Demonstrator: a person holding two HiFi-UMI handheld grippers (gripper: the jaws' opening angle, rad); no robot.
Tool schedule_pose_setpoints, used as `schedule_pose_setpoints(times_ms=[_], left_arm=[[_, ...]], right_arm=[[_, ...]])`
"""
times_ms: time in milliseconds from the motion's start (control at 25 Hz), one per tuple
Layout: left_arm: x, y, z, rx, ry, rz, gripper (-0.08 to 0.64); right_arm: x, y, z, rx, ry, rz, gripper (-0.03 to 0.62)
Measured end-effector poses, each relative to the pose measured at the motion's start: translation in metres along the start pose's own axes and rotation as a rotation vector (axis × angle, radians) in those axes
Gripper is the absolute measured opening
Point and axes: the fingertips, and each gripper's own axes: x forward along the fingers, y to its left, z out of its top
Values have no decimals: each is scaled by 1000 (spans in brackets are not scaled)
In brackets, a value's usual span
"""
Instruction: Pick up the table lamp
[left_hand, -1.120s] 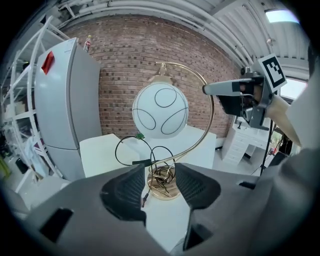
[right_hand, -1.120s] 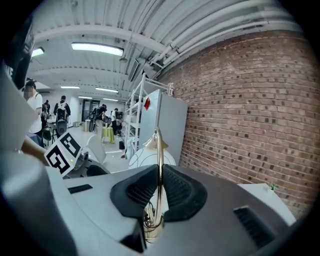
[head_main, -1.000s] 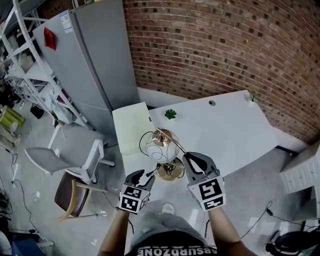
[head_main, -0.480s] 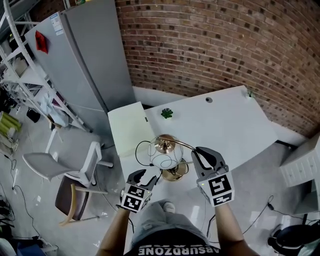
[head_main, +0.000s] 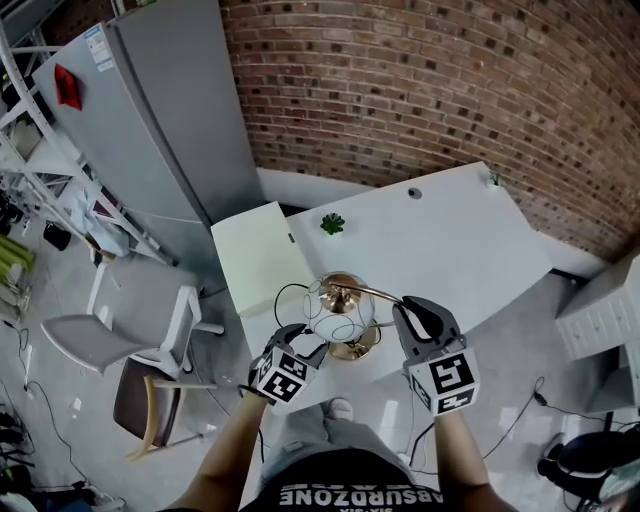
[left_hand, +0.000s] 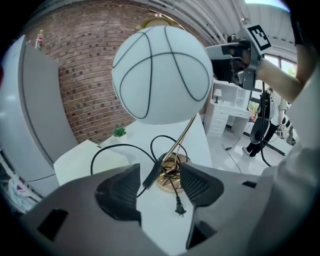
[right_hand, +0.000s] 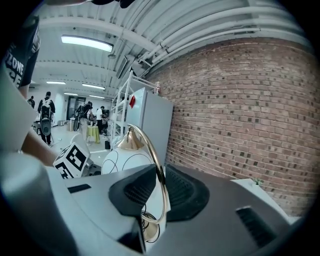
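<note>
Lamp: I see the lamp (head_main: 340, 318) at the near edge of the white worktop (head_main: 450, 240), between my two grippers.
Base: the gold base (left_hand: 167, 176) looks to sit on the worktop, though the angle is poor.
Globe: the white globe (left_hand: 162, 75) with black lines hangs from the arched gold stem (right_hand: 159, 185), above the base.
Cord: the black cord (left_hand: 115, 147) loops over the worktop; its switch (left_hand: 150, 176) and plug (left_hand: 179, 210) lie just beside the base.
Left gripper: the left gripper (head_main: 303, 342) is near the base. Its jaws have just been opening and now stand wide apart; the switch shows in line between them, ungripped.
Right gripper: the right gripper (head_main: 412, 308) has the stem between its jaws. They have just been opening, and I see slack beside the stem.
Plant: a small green plant (head_main: 332, 224) stands farther back, well apart from the lamp.
</note>
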Motion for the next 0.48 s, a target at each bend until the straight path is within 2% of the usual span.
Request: schedule_pose_setpoints(times_ms=[160, 480], left_arm=[[22, 1, -1, 35, 16, -59, 233], [52, -1, -7, 133, 41, -106, 235]], right_arm=[[0, 2, -1, 15, -6, -8, 55], [0, 2, 0, 28, 4, -36, 58]])
